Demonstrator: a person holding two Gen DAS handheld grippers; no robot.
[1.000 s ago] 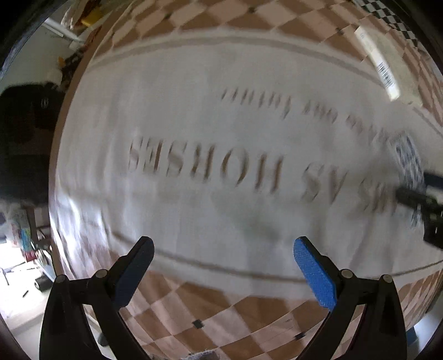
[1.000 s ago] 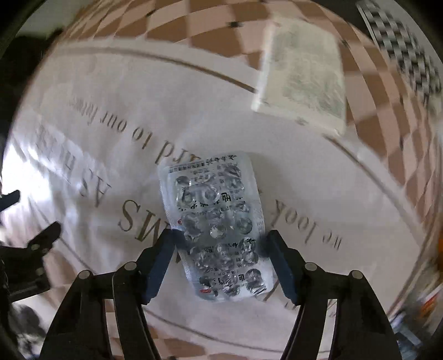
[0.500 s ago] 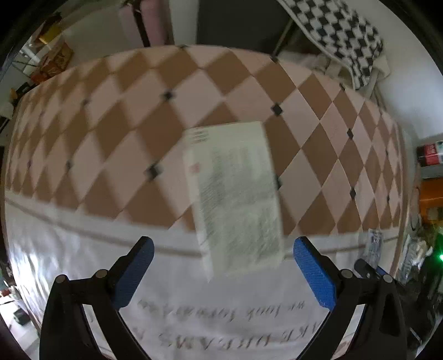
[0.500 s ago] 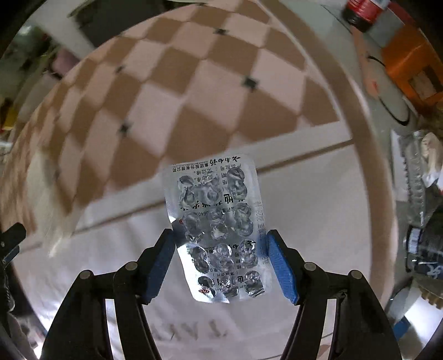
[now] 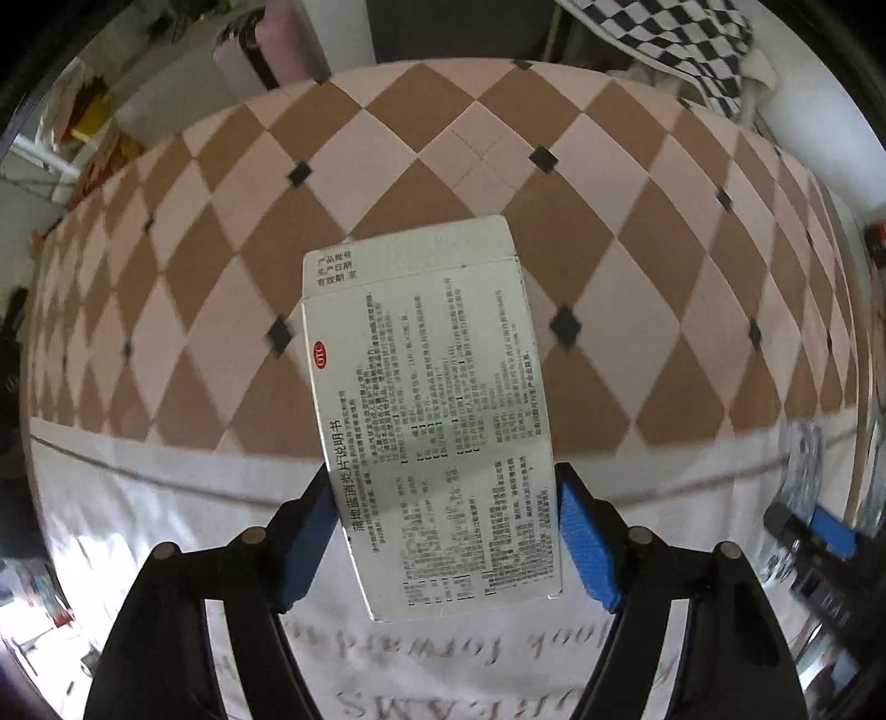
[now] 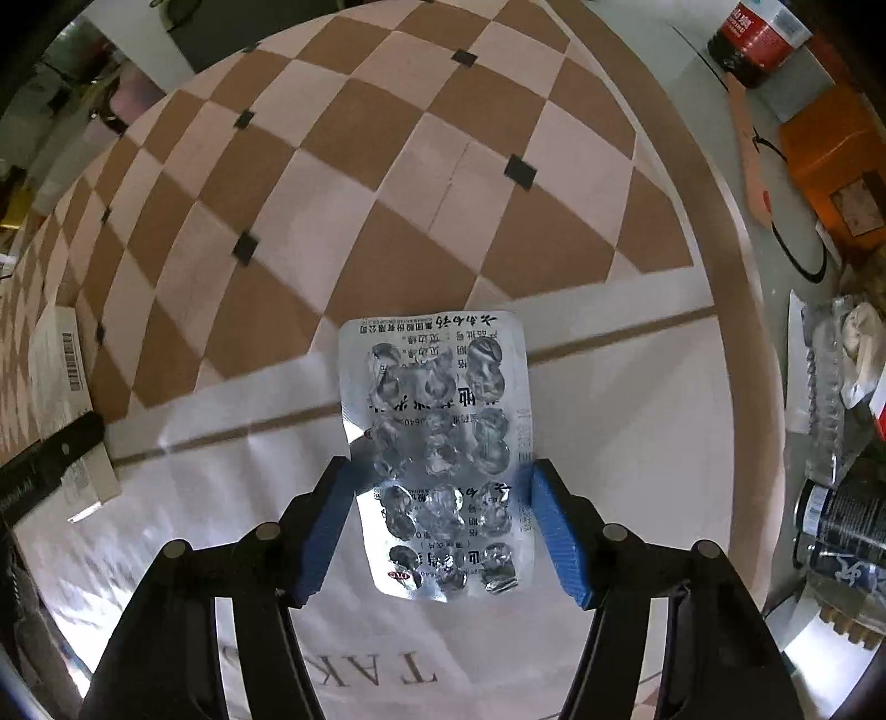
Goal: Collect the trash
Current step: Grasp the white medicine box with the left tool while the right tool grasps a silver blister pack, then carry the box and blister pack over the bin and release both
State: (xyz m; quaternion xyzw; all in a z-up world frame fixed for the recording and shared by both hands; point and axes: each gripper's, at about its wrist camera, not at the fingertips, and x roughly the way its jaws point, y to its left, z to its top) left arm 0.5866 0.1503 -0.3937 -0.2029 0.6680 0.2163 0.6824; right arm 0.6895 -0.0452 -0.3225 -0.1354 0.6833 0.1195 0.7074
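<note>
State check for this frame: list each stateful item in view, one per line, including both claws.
Left claw: jaws have just been closing, pads now against the medicine box's sides.
Medicine box: closed, lying flat on the tablecloth, printed side up.
Right claw: shut on the blister pack.
Blister pack: pockets crushed and empty, held clear of the table.
Soda bottle: on its side, dark liquid inside.

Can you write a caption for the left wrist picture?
Left hand-held gripper closing around a white printed medicine box on the brown-and-pink checkered tablecloth.
</note>
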